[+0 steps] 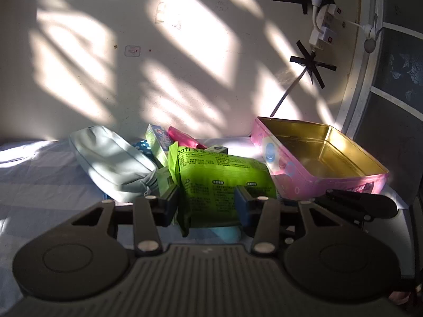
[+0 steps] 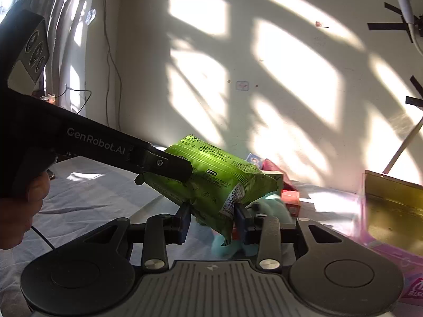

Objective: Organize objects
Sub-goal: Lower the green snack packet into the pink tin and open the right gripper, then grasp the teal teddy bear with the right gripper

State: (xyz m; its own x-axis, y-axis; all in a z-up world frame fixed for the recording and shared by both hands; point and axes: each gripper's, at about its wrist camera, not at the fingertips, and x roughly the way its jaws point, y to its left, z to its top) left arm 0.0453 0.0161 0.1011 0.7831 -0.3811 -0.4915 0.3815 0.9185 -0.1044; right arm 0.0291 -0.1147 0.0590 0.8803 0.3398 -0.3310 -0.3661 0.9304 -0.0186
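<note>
A green wipes pack (image 1: 222,182) is held above the bed by both grippers. My left gripper (image 1: 208,206) is shut on its near end; in the right wrist view the left gripper's fingers (image 2: 169,167) clamp the pack's (image 2: 211,182) far side. My right gripper (image 2: 211,223) is shut on the pack's lower corner. An open pink tin (image 1: 317,158) with a gold inside stands to the right, also at the right edge of the right wrist view (image 2: 394,211). A turquoise soft item (image 2: 238,243) lies under the pack.
A pale blue pouch (image 1: 111,158), a toothpaste box (image 1: 158,140), a pink packet (image 1: 182,134) and small boxes (image 2: 288,198) lie in a heap on the light sheet (image 1: 39,179). A sunlit wall (image 1: 158,52) with a taped power strip (image 1: 322,26) stands close behind.
</note>
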